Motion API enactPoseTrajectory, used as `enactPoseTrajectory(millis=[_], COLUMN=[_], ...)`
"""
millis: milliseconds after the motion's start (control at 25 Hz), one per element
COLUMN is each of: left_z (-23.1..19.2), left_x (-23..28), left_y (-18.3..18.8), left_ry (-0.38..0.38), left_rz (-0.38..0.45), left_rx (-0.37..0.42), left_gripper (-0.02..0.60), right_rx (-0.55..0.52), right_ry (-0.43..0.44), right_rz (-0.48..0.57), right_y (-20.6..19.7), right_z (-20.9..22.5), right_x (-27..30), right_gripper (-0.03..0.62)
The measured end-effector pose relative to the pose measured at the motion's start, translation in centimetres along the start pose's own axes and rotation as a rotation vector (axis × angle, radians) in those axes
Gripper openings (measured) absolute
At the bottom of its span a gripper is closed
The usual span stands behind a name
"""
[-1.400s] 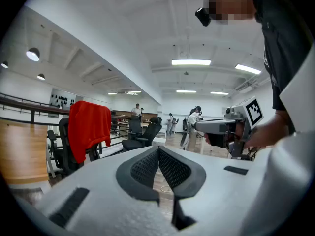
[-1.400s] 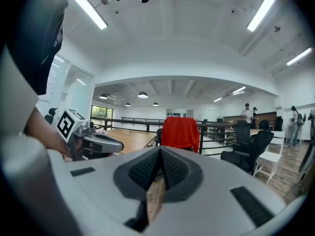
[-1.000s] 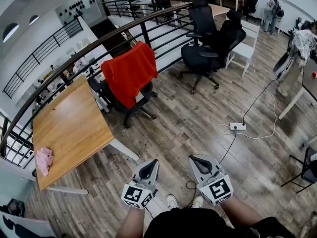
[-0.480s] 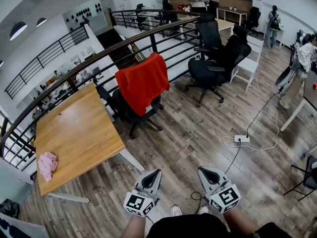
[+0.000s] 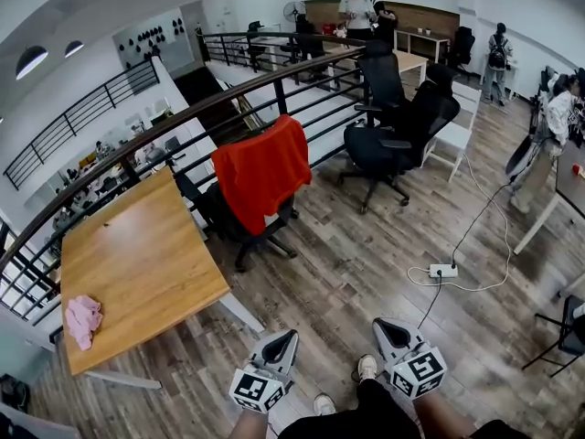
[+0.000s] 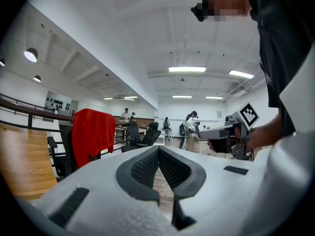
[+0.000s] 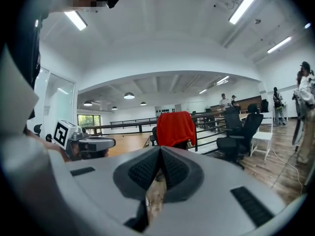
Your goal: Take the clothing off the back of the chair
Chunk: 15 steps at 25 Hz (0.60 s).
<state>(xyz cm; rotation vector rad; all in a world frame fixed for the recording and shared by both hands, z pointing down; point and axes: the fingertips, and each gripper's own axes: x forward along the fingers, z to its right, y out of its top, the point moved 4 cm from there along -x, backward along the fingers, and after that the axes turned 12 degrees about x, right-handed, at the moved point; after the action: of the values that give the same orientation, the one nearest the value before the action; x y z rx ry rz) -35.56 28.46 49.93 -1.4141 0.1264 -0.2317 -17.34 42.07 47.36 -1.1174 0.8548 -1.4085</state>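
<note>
A red garment (image 5: pixel 262 172) hangs over the back of a black office chair (image 5: pixel 239 222) beside the wooden table, in front of the railing. It also shows as the red garment (image 6: pixel 92 133) in the left gripper view and the red garment (image 7: pixel 175 128) in the right gripper view, some way ahead. My left gripper (image 5: pixel 287 337) and right gripper (image 5: pixel 381 326) are held low near my body, far from the chair. Both are shut with nothing between their jaws.
A wooden table (image 5: pixel 137 263) with a pink cloth (image 5: pixel 82 319) stands at left. A dark railing (image 5: pixel 183 117) runs behind the chair. Two more black chairs (image 5: pixel 398 126), a white chair (image 5: pixel 452 140), a power strip with cable (image 5: pixel 442 271) and several people lie further off.
The view has drawn closer to the chair and table. Both grippers sit lower in the head view, still shut and empty.
</note>
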Motion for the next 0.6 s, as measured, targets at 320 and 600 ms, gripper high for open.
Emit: enactPoseTrajectory(millis=[320,600], left_z=[-1.5,-3.2], left_x=[6.5,14.0], left_y=[0.9,2.8], left_ry=[0.020,0.057], left_rz=[-0.016,-0.005], left_rx=[0.031,0.063], left_gripper=[0.015,0.015], right_rx=[0.005,0.001], right_ry=[0.035,0.048], right_rz=[0.038,0.046], right_y=[3.3,6.9], right_z=[5.8,13.1], right_x=[3.6,6.8], right_gripper=[0.006,0.006])
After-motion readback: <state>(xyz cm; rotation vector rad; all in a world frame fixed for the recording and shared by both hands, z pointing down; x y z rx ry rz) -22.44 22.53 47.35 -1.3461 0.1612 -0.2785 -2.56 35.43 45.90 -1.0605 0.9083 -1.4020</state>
